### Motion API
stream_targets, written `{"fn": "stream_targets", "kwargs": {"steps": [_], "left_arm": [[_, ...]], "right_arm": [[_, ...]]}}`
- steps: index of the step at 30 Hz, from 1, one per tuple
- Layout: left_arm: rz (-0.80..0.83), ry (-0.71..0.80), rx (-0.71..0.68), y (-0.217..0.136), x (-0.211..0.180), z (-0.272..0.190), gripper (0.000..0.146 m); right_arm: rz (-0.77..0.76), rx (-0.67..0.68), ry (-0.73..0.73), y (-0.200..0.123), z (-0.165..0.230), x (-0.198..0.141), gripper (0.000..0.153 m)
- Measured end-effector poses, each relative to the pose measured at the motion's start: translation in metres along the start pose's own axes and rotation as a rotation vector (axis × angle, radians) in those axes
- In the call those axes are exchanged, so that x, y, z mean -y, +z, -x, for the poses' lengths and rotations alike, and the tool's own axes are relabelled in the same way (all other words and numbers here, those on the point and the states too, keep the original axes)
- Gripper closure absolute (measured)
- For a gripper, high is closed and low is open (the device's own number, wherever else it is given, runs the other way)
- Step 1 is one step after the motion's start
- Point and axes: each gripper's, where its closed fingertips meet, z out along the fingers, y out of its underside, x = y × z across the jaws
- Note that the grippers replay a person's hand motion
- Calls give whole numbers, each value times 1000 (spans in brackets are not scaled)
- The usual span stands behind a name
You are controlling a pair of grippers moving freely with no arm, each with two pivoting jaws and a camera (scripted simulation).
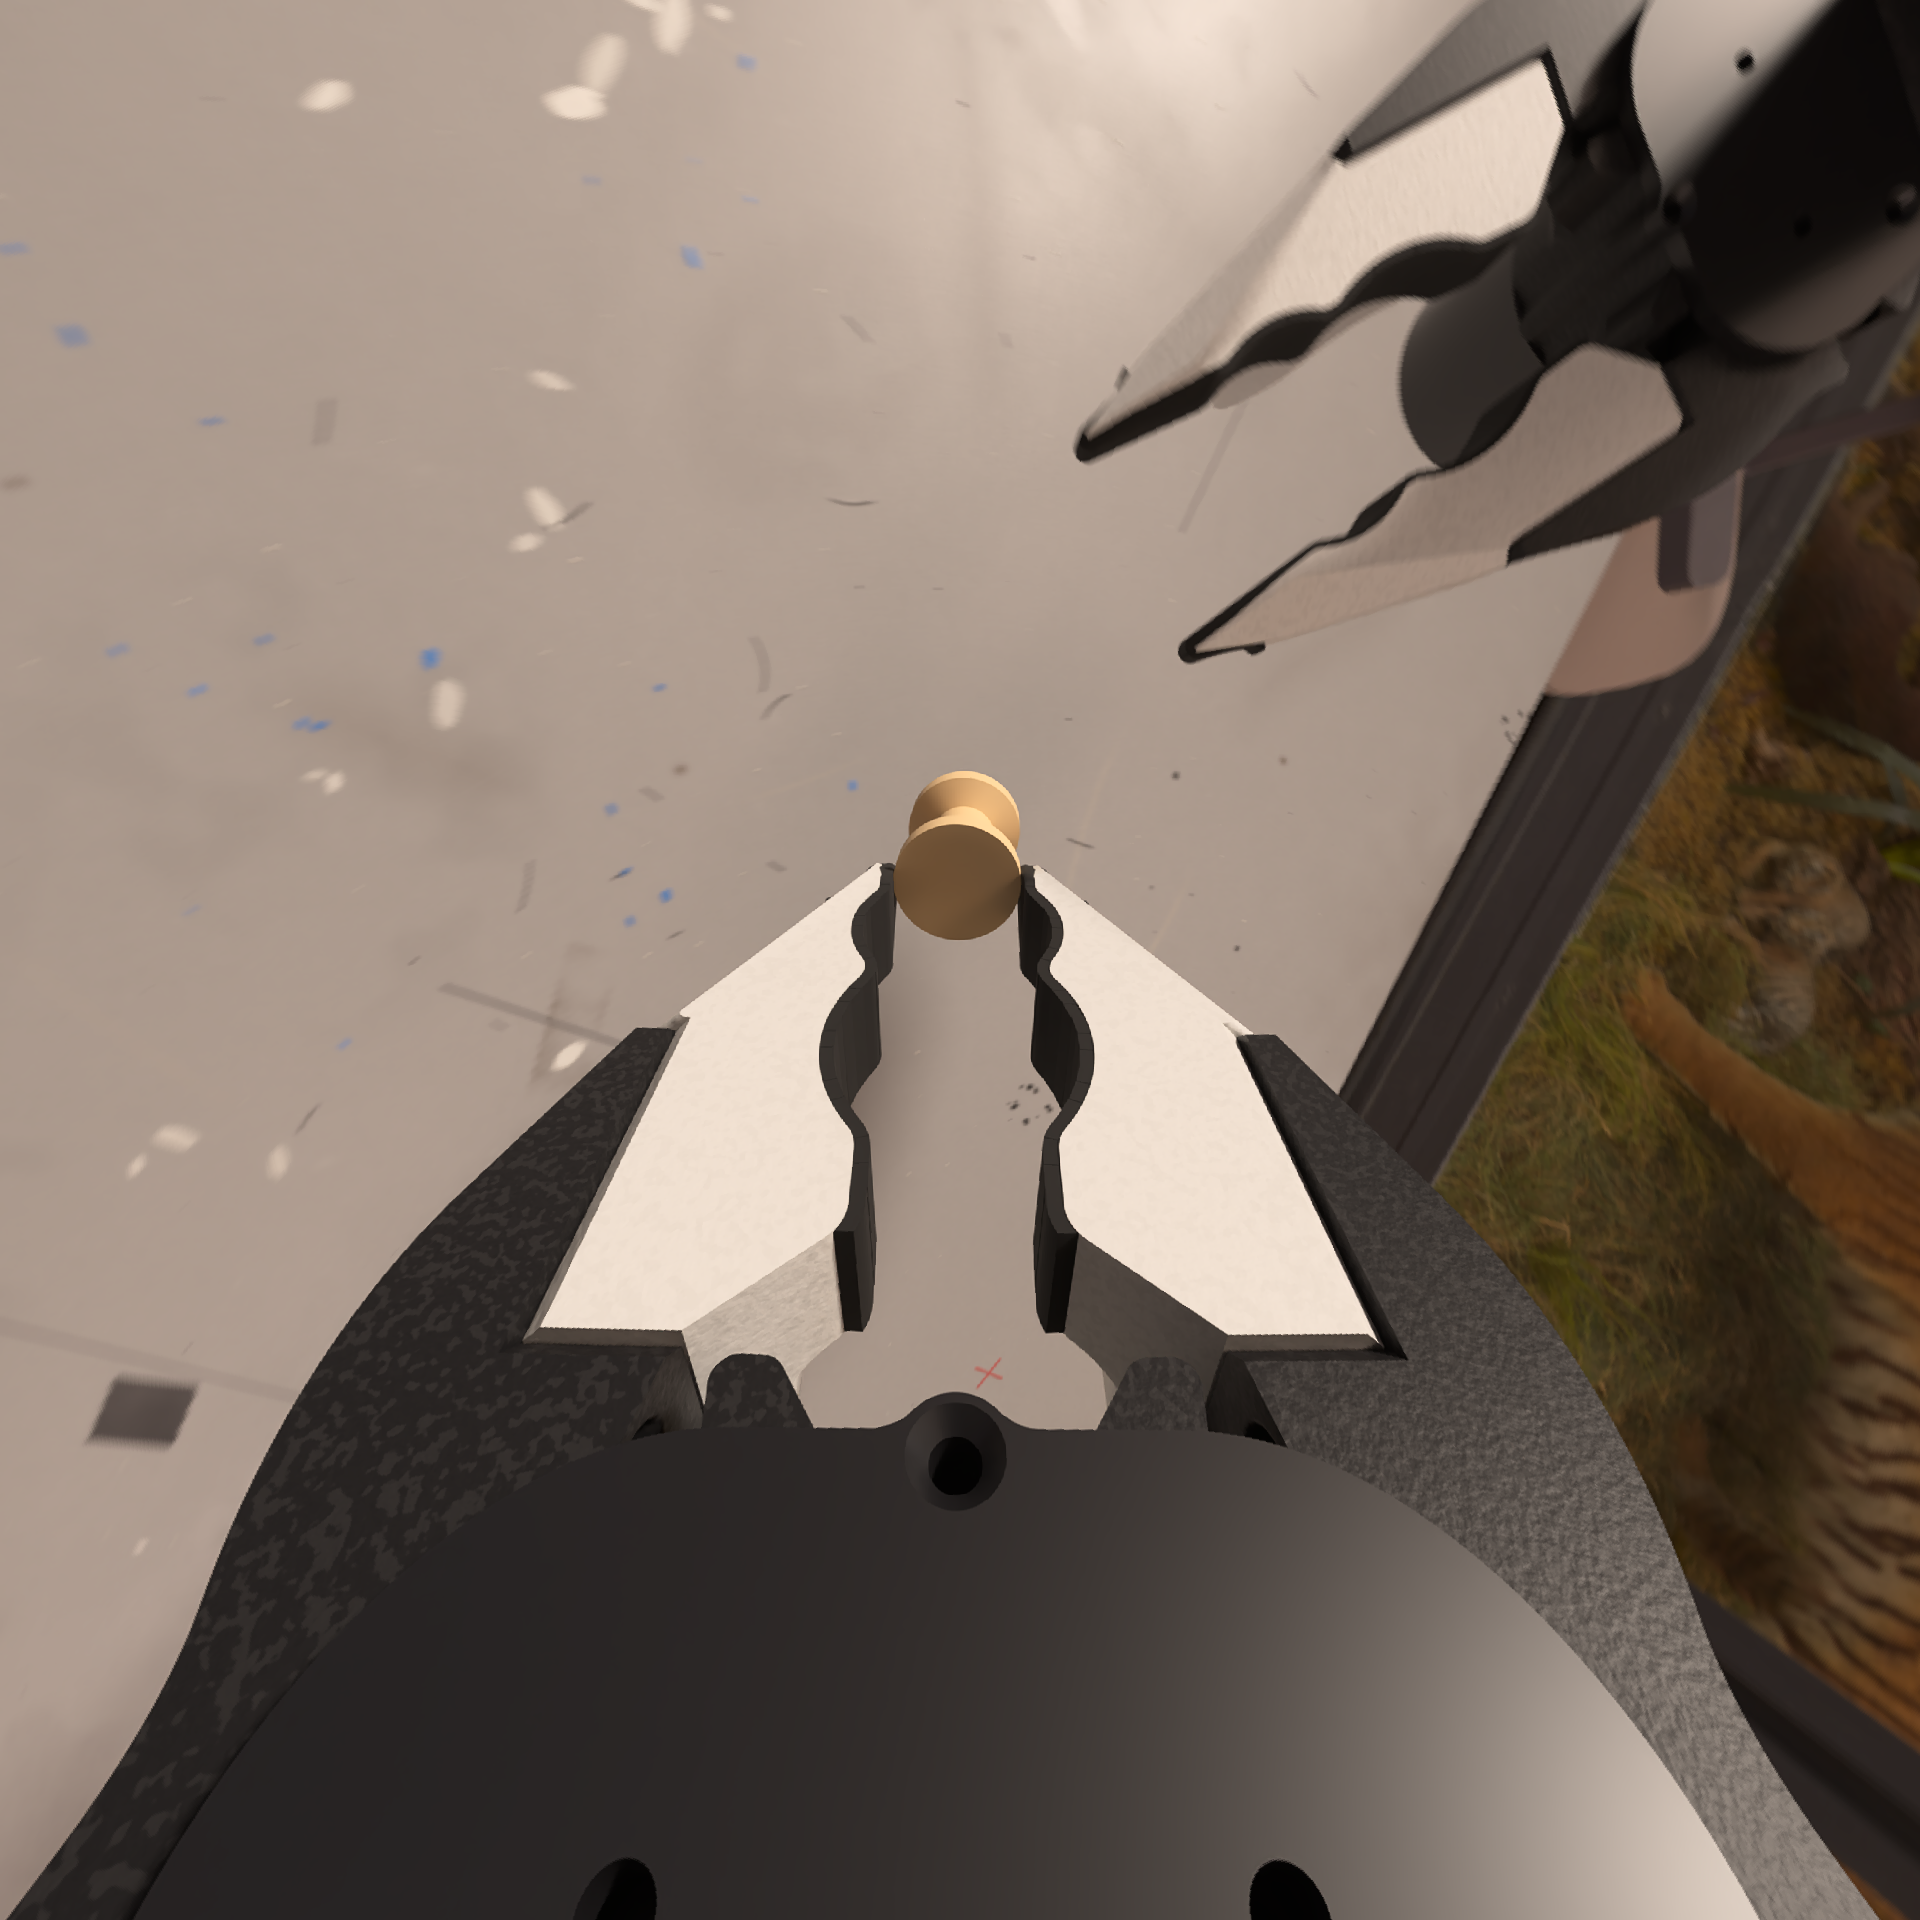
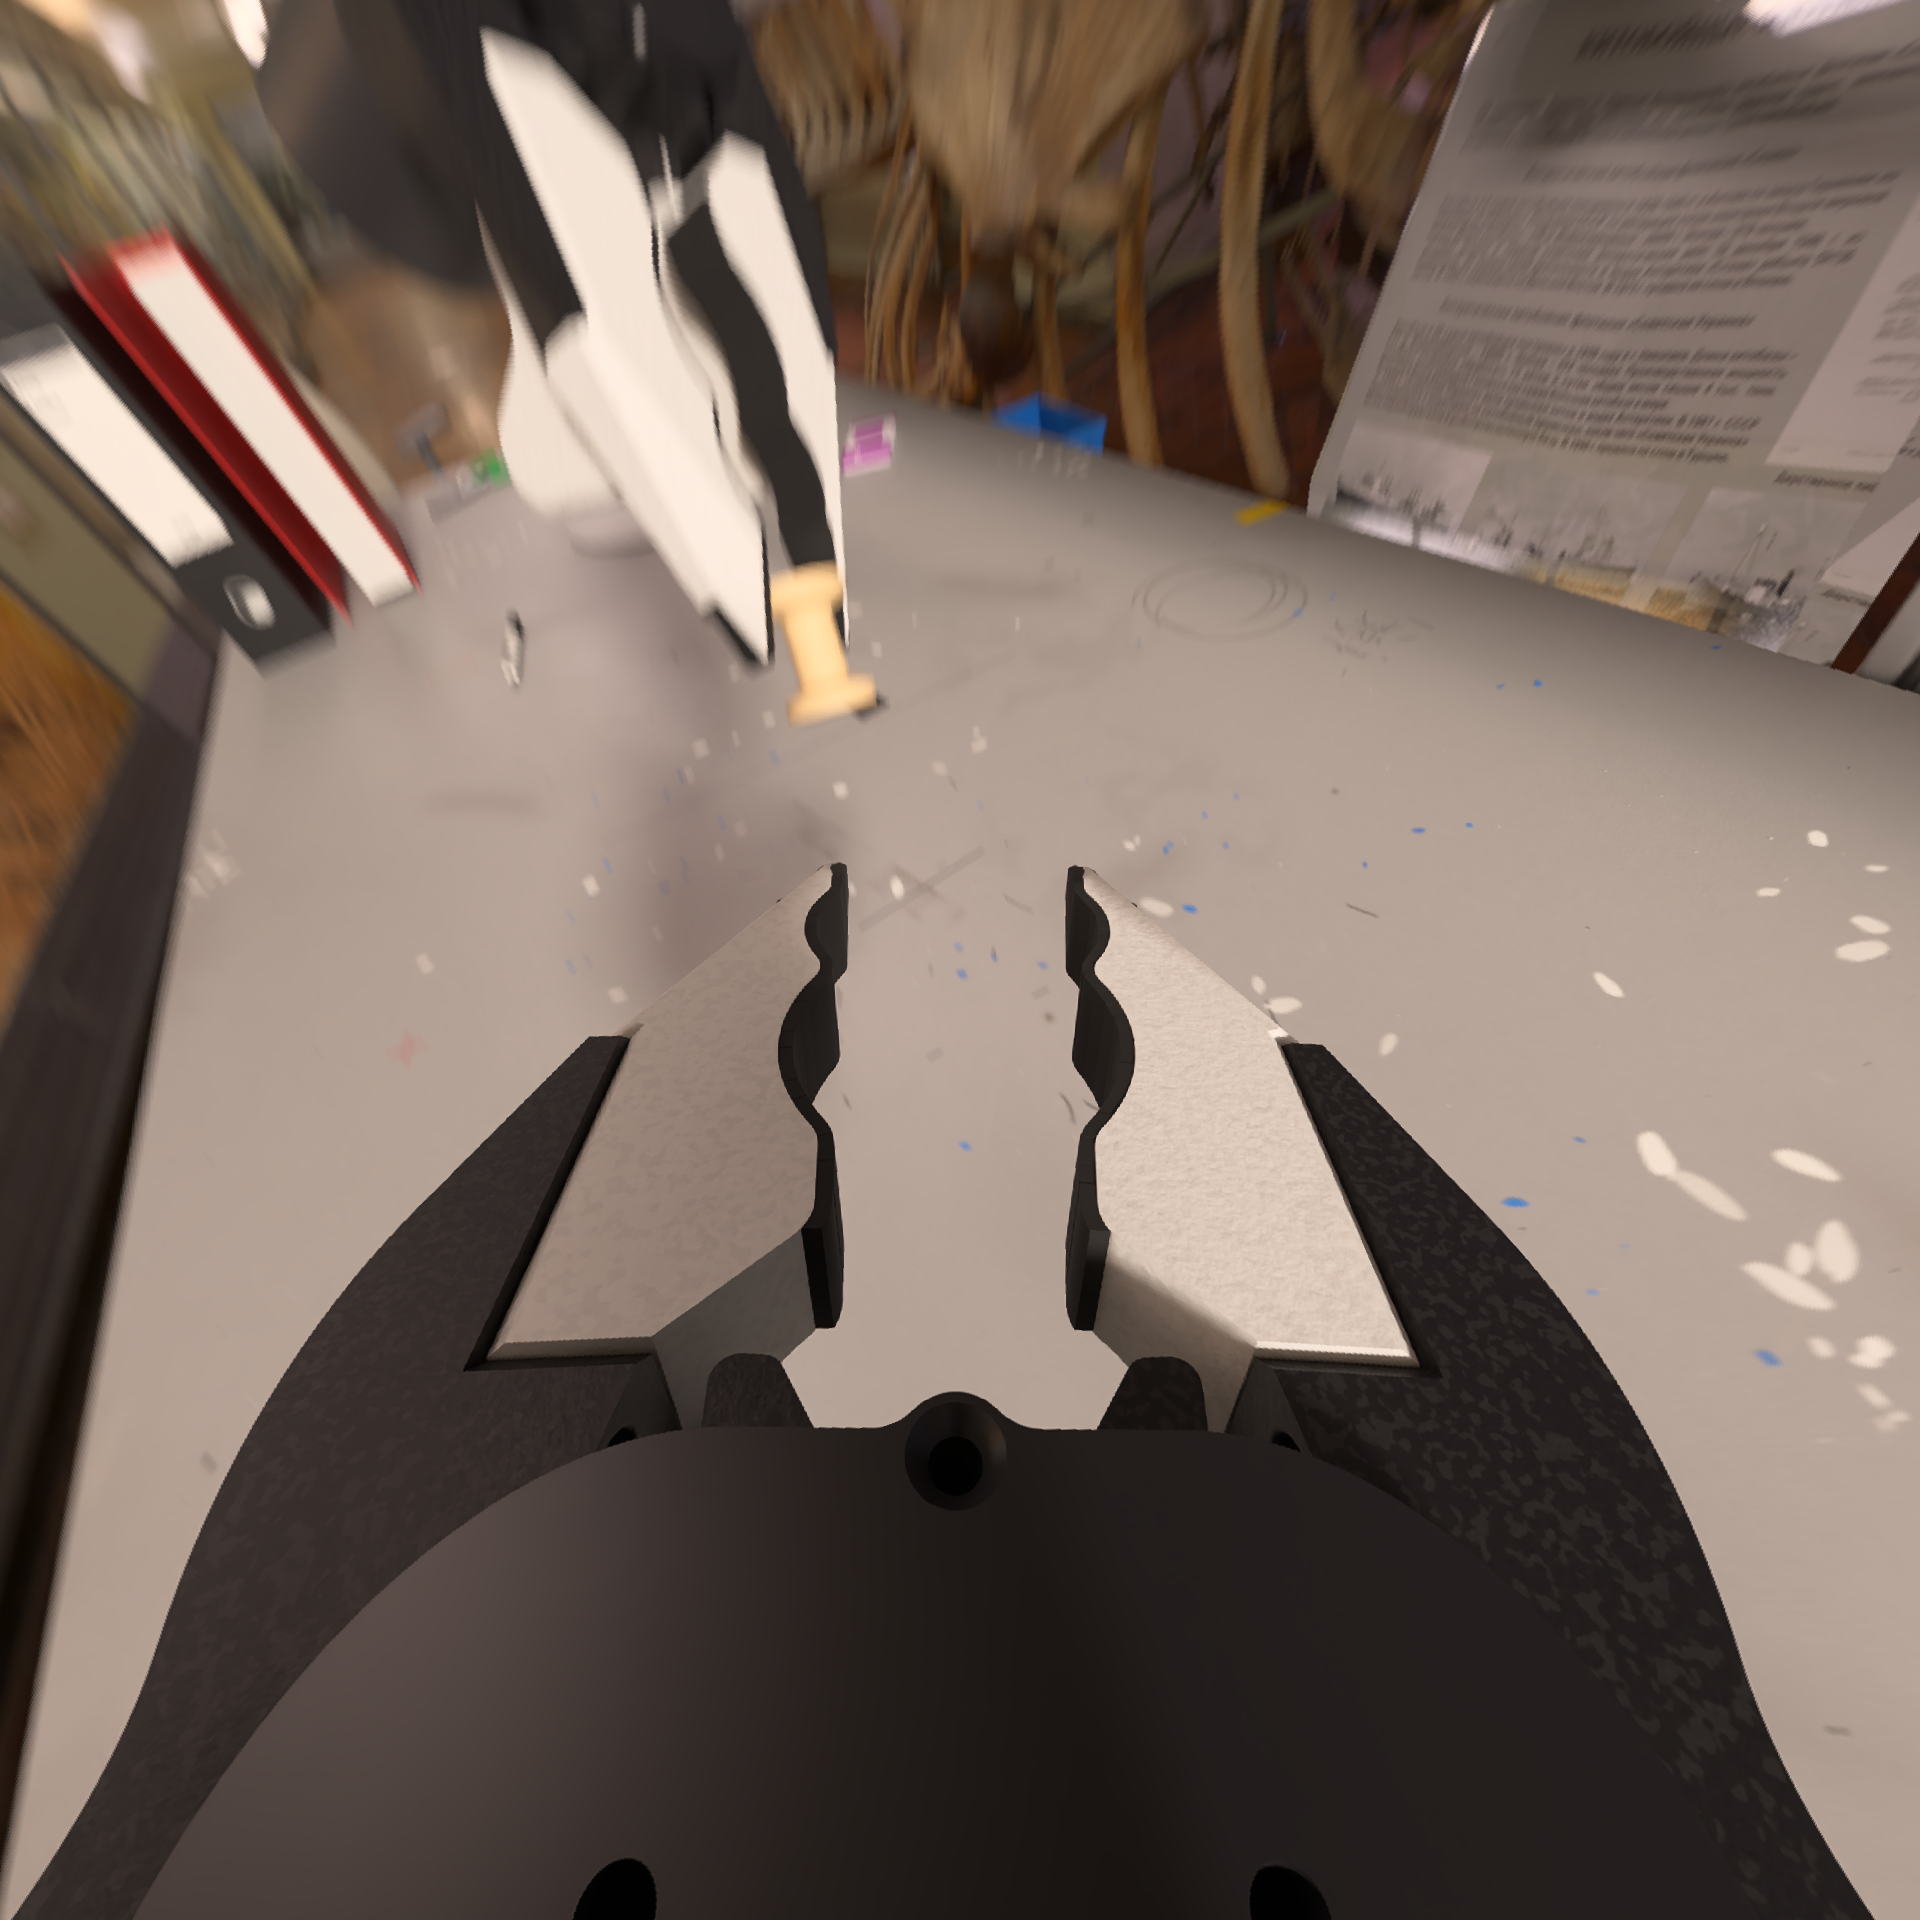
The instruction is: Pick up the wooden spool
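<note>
The wooden spool (image 1: 956,871) is light tan, and I look down on its round top flange. My left gripper (image 1: 956,885) is shut on that flange, one fingertip on each side. In the right wrist view the spool (image 2: 821,649) hangs upright from the left gripper (image 2: 800,615), with its lower flange at or just above the grey table (image 2: 1351,1039); I cannot tell which. My right gripper (image 2: 956,883) is open and empty above the table, short of the spool. It also shows at the upper right of the left wrist view (image 1: 1138,549).
Binders (image 2: 239,436) stand at the table's left side. A blue box (image 2: 1049,421), a pink object (image 2: 868,447) and a printed board (image 2: 1610,312) are at the back. The table's dark rim (image 1: 1507,935) runs to the right of the spool.
</note>
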Motion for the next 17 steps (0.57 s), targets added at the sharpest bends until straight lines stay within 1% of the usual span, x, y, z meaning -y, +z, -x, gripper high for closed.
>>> {"fn": "stream_targets", "kwargs": {"steps": [2, 4, 7, 9, 13, 15, 17], "left_arm": [[15, 36, -43, 16, 0, -15, 123], [21, 50, -73, 27, -3, -23, 123], [26, 28, -97, 40, -12, -20, 123], [45, -17, -84, 53, -22, -8, 123], [88, -69, -8, 85, -42, 26, 123], [138, -68, 68, 99, -51, 46, 123], [192, -11, 188, 107, -58, 67, 123]], "right_arm": [[-106, -4, 93, -13, 0, 8, 111], [-179, -10, 177, -24, -1, 11, 111], [-241, 0, 240, -33, -2, 8, 113], [-210, -2, 254, -32, -4, 1, 114], [-86, 6, 256, -17, -1, -17, 114], [-47, -1, 244, -9, 0, -23, 114], [-18, -2, 242, -4, 0, -28, 114]]}}
